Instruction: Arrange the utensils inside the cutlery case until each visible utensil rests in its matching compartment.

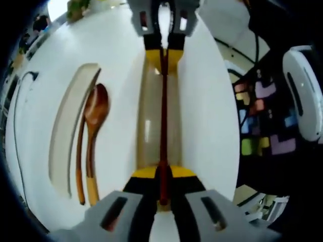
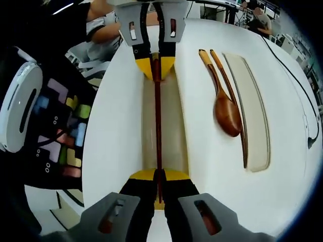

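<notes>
Both grippers pinch one dark red wooden chopstick (image 1: 163, 121) by opposite ends: left gripper (image 1: 163, 194), right gripper (image 2: 158, 194). It hangs along the beige cutlery case (image 1: 151, 116). Beside the case lie a brown wooden spoon (image 1: 95, 113), a second chopstick (image 1: 79, 156) and a beige lid (image 1: 68, 126). Lower both ends level, releasing together.

The left gripper (image 1: 162, 176) has its yellow-tipped jaws closed on one end of a thin dark-red chopstick (image 1: 163, 121). The right gripper (image 2: 159, 176) faces it from the opposite end, jaws pinched on the same chopstick. Each gripper appears at the top of the other's view, the two pointing straight at each other
</notes>
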Demonstrator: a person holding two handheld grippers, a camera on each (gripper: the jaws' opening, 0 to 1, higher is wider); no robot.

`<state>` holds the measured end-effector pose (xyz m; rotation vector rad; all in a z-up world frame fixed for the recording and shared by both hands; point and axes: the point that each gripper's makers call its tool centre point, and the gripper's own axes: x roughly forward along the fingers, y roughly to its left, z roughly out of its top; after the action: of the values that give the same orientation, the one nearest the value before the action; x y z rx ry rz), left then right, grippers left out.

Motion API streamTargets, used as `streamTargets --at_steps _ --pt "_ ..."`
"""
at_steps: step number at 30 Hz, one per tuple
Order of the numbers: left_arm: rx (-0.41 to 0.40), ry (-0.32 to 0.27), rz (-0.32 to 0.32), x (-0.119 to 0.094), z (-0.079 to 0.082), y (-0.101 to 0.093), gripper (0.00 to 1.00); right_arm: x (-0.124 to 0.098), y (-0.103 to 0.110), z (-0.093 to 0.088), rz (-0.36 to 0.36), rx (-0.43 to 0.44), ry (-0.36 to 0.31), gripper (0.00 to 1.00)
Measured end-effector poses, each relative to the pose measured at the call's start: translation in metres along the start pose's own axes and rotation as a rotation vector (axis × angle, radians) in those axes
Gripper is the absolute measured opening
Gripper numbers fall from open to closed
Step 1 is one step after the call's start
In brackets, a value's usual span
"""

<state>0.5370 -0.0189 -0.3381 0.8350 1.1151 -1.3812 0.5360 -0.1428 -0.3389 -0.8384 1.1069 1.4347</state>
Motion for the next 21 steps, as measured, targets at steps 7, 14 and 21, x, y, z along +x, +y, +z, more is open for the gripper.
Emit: streamTargets --at_steps 7,14,21 --pt "0.018 0.002 0.008 -0.004 -0.002 0.001 0.07 -0.003 0.0 0.0 -0.014 -0.004 -0.02 0.04" --pt "0.017 -0.018 0.022 -0.011 0.0 0.002 0.08 -0.01 -0.001 0.001 -0.043 -0.013 -0.021 0.07" --pt "0.012 -0.045 0.03 -0.021 0.001 0.0 0.08 -0.021 -0.002 0.012 -0.082 -0.029 -0.08 0.05"
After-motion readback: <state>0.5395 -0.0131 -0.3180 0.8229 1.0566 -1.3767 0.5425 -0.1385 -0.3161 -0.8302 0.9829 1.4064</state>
